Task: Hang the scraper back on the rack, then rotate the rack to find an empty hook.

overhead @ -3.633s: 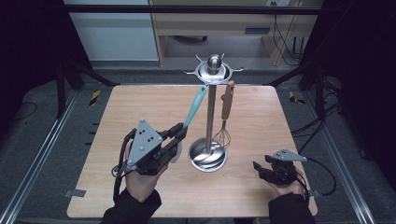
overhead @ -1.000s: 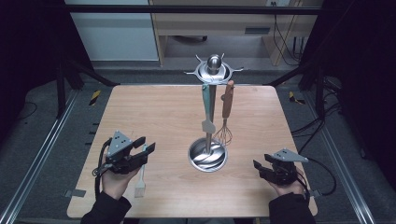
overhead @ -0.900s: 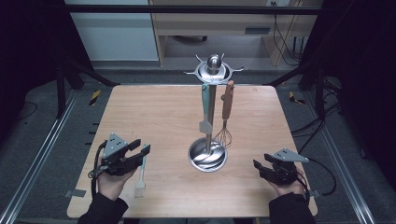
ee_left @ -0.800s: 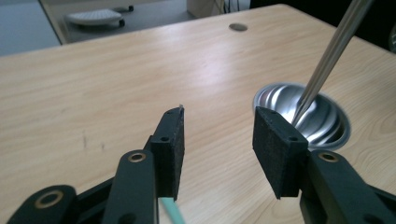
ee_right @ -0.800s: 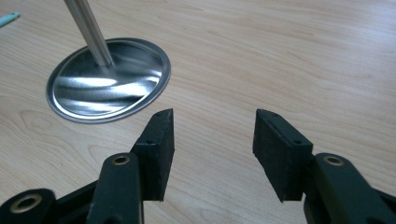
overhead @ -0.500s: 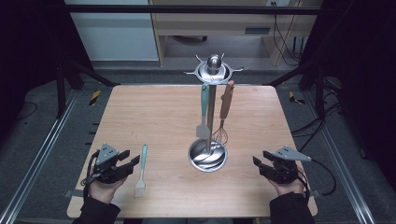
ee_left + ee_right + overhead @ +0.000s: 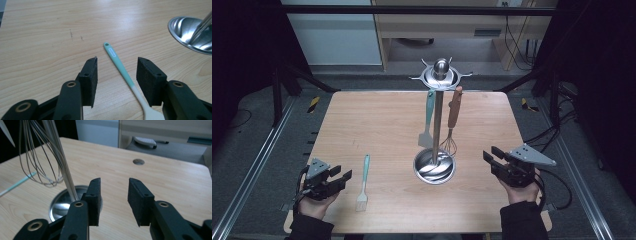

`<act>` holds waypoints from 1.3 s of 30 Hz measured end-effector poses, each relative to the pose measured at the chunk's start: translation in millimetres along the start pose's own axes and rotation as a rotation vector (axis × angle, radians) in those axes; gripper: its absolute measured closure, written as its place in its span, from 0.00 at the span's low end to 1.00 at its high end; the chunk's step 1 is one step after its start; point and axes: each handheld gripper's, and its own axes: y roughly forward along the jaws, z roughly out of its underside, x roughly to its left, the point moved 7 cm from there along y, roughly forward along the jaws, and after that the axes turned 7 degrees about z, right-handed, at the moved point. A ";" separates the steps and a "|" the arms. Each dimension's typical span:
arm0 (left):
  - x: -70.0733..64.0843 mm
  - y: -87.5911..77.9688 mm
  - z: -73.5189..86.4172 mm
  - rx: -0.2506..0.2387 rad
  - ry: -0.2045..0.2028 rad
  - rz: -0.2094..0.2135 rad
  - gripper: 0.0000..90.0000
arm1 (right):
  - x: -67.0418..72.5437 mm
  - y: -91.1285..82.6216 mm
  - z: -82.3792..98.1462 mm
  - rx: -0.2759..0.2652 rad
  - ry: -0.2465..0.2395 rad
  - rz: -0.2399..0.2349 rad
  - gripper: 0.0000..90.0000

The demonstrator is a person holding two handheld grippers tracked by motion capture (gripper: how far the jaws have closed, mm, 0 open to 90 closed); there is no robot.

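Lying flat on the surface (image 7: 377, 120) near left, the teal brush (image 7: 363, 181) is sitting loose between the open left claw (image 7: 339, 179). Right claw (image 7: 493, 158), empty and just closing, is nearing the rack (image 7: 436, 125); approach the whisk (image 7: 450, 144) handle squarely.

Nothing legible anywhere; small white label on the teal brush handle (image 7: 113, 53) (print too tiny to read).
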 end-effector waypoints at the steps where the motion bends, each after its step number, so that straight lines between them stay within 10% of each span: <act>1: -0.1 0.5 0.5 0.003 0.000 0.001 0.56 | 1.1 -1.0 -3.1 -0.006 0.001 -0.002 0.73; 39: 3.3 12.0 8.8 0.065 -0.006 -0.011 0.55 | 50.3 -27.3 -138.2 -0.280 -0.052 -0.088 1.00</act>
